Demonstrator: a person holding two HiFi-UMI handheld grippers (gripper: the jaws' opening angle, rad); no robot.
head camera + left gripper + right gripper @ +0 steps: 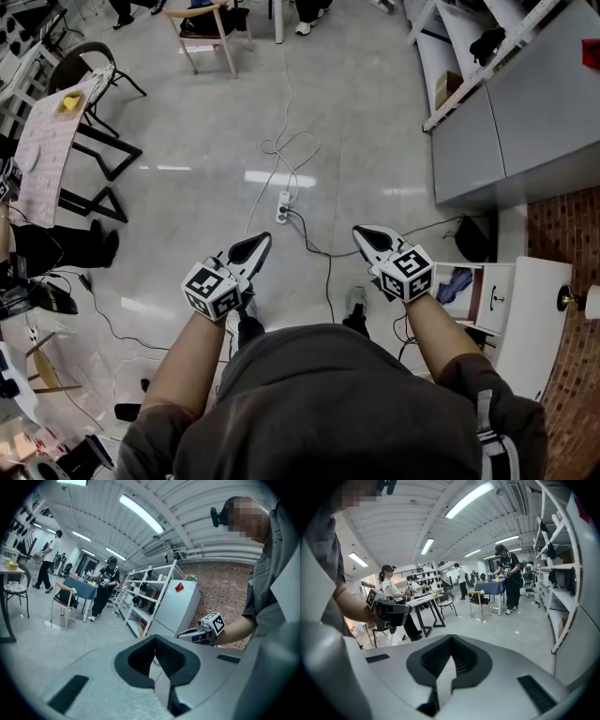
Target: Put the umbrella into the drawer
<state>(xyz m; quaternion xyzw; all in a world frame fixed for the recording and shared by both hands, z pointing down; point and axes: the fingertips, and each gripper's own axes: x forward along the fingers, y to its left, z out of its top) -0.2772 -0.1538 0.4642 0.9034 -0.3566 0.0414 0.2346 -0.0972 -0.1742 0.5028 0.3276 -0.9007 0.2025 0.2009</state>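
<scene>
**Desk:** How are the arms posed?

**Photographer:** Both bare forearms reach forward from the person's grey shirt, roughly level with each other and well apart. The left gripper (pixel 262 240) and the right gripper (pixel 361 232) hang over the pale floor (pixel 375 141). Their tips lean slightly toward each other and point a little downward. A white power strip (pixel 282 207) with its cables lies on the floor beyond them.

**Desk:** And the jaws?

**Photographer:** Each gripper's own view shows its dark ribbed pads meeting at the tips with nothing between them. Both are closed and empty. Each camera also catches the other gripper, held out to the side at about the same height.

**Desk:** Where is the umbrella?

**Photographer:** In neither gripper. Just right of the right forearm, a white cabinet (pixel 539 319) has its drawer (pixel 494 298) pulled open. A blue and dark bundle (pixel 457 281) lies inside, seemingly the umbrella, though it is too small to say for certain.
</scene>
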